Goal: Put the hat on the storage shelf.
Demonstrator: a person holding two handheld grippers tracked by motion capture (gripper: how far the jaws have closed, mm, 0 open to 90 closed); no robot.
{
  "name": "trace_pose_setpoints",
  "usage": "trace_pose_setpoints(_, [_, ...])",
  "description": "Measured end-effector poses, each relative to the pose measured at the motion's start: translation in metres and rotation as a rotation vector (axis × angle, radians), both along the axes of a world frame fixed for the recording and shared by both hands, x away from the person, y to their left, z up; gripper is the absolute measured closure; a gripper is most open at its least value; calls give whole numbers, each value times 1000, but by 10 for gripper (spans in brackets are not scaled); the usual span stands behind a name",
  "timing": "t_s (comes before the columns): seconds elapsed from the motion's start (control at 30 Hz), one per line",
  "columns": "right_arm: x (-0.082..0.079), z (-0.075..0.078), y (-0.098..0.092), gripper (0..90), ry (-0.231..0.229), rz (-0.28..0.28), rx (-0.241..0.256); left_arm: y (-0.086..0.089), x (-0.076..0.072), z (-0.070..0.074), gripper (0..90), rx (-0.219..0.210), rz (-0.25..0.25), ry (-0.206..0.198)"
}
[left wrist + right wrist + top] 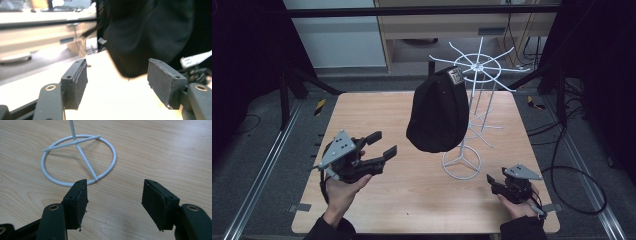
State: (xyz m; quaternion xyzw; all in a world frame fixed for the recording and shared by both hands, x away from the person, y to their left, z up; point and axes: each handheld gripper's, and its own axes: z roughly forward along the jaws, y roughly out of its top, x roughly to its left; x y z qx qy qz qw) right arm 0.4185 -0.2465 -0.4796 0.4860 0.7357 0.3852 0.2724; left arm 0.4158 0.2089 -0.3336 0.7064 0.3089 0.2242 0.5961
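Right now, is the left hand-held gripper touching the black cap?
Apart. In the high view, bare table separates the open left hand-held gripper from the black cap hanging on the rack.

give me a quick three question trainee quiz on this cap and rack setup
1. True or false: the black cap hangs on the white wire rack.
2. Which gripper is nearer the rack's ring base? A) left gripper B) right gripper
3. Fill in: both grippers have their jaws ____ and hold nothing.

Key
1. True: the cap hangs from one of the rack's upper arms, clear of the wooden table.
2. B: in the right gripper view the ring base lies just past its jaws; the left gripper points at the cap from the other side of the table.
3. open
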Motion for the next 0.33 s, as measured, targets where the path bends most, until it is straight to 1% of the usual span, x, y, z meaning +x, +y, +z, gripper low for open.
trace_pose_setpoints(0.1, [0, 0, 0, 360, 4, -6, 4, 19, 1, -24, 312, 36, 60, 58])
trace_pose_setpoints(0.23, [0, -1, 0, 338, 3, -9, 3, 43, 7, -61, 309, 59, 146, 149])
trace_pose_setpoints(0.33, [0, -1, 0, 329, 0, -12, 1, 58, 14, -87, 309, 105, 200, 210])
